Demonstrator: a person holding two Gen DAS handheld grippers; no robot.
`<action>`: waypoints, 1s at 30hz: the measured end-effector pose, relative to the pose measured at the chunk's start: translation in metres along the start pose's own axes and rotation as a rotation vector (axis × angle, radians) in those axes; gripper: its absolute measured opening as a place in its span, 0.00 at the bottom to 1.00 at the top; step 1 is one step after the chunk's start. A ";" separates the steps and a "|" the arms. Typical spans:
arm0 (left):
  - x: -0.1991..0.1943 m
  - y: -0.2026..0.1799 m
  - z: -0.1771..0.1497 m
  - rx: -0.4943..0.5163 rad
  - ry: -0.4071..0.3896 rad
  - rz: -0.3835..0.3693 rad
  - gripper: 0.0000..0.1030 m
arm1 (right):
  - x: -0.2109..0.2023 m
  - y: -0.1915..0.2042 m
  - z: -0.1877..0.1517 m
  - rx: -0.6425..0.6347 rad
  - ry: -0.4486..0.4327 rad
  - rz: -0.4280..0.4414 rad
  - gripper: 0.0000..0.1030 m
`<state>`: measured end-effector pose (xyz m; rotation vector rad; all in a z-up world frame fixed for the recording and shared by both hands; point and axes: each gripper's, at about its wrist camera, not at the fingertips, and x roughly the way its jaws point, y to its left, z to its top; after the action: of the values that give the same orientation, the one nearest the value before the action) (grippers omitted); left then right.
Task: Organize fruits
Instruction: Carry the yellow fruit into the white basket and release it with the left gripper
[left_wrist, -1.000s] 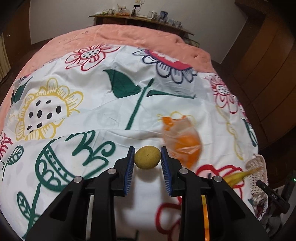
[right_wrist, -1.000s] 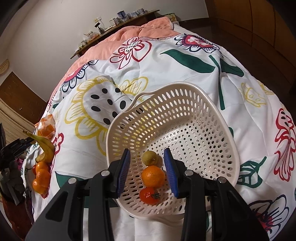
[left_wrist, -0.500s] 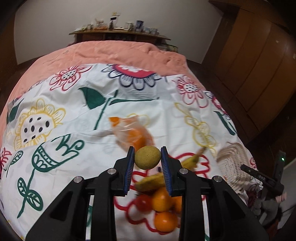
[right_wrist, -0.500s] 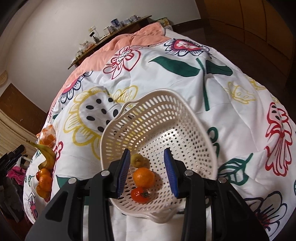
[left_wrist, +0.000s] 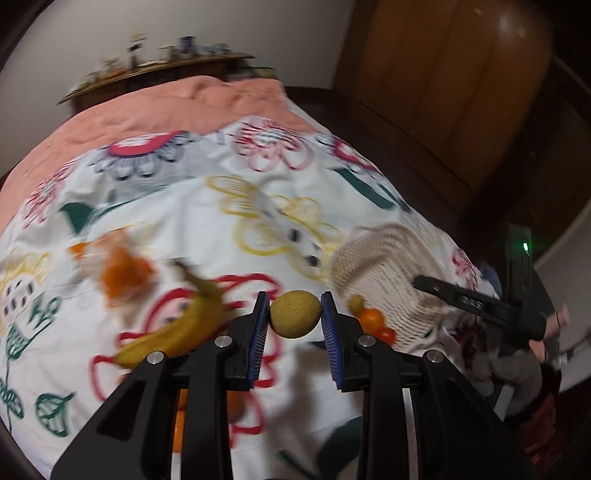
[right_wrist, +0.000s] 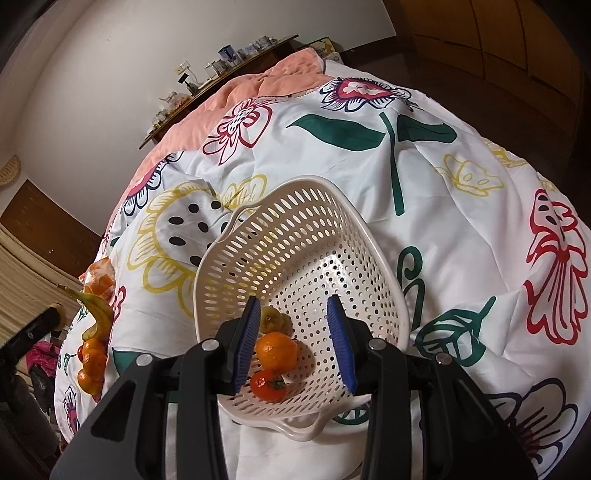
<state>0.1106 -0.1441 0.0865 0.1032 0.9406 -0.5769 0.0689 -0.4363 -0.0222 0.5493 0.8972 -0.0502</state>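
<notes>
My left gripper (left_wrist: 294, 314) is shut on a round yellow-green fruit (left_wrist: 294, 314) and holds it above the bed, left of the white perforated basket (left_wrist: 384, 258). My right gripper (right_wrist: 291, 341) is open and empty over the near side of the basket (right_wrist: 306, 236). The basket holds a yellow-green fruit (right_wrist: 275, 319), an orange (right_wrist: 277, 350) and a tomato (right_wrist: 267, 386). A banana (left_wrist: 177, 325) and oranges (right_wrist: 90, 363) lie on the bed left of the basket. The left wrist view is blurred.
A floral white duvet (right_wrist: 443, 206) covers the bed, with a pink blanket (right_wrist: 258, 88) at the far end. A clear bag of oranges (left_wrist: 118, 266) lies beyond the banana. A wooden wardrobe (left_wrist: 443, 92) stands to the right. A shelf with small items (right_wrist: 229, 62) is at the wall.
My left gripper has swung right with the fruit, from over the bag of oranges towards the basket. The right gripper has shifted slightly over the basket and stays open.
</notes>
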 end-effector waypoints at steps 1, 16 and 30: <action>0.005 -0.007 0.001 0.016 0.009 -0.007 0.28 | -0.001 0.000 0.000 -0.005 -0.005 -0.005 0.37; 0.087 -0.056 0.021 0.108 0.138 -0.051 0.28 | 0.000 -0.006 -0.001 -0.020 -0.019 -0.006 0.37; 0.098 -0.054 0.018 0.112 0.135 0.000 0.64 | 0.002 -0.007 -0.001 -0.010 -0.012 -0.007 0.37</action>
<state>0.1410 -0.2370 0.0289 0.2444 1.0386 -0.6285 0.0674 -0.4413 -0.0273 0.5356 0.8875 -0.0555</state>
